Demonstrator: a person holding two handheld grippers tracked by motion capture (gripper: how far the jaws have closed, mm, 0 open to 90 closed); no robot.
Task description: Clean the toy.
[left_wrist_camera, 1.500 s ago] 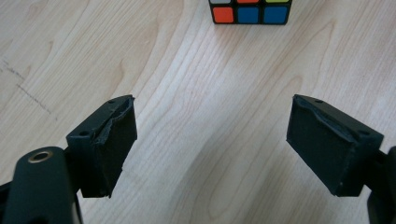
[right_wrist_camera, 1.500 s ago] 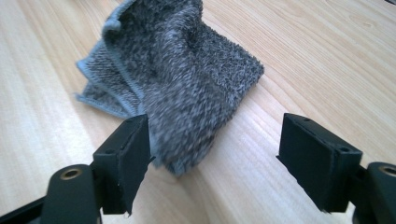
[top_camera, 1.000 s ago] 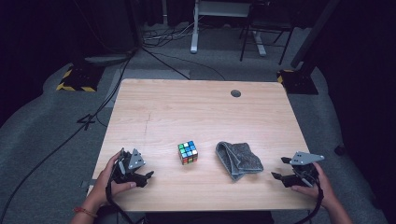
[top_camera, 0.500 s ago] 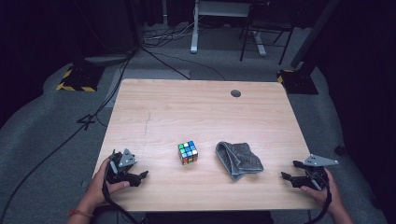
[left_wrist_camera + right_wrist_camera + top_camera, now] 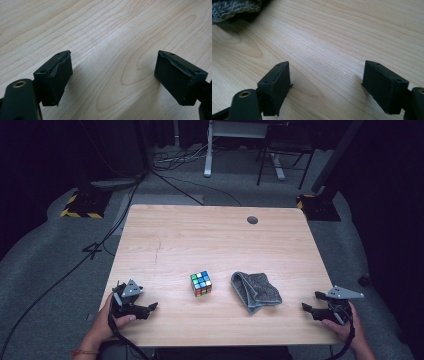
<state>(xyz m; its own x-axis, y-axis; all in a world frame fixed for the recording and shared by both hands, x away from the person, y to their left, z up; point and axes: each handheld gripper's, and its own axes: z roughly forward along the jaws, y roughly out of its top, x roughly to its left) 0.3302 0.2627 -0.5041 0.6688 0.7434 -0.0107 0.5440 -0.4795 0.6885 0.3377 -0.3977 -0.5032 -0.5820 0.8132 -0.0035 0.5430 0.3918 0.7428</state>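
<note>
**Both grippers waiting wide at the near corners, cube and cloth untouched between them**

The person is holding the left gripper (image 5: 148, 308) low at the near left corner of the wooden table (image 5: 210, 235), and the right gripper (image 5: 309, 309) is sitting at the near right edge, both pointing inward toward the middle. In each gripper view the black jaws are standing well apart with nothing but bare wood grain between them, so both are gaping and carrying nothing.

The Rubik's cube (image 5: 200, 283) is resting upright near the centre of the table's near half, and the folded grey cloth (image 5: 255, 291) is lying just beside it, apart from it, on the side of the right gripper. The cloth's fuzzy edge (image 5: 234, 8) is peeking into the top corner of the right gripper view, which suggests that hand is aimed roughly toward it, though well short of touching.

To my eye, the hands are parked symmetrically like this so each has a clear run at the nearer object: left for the cube, right for the cloth.
</note>
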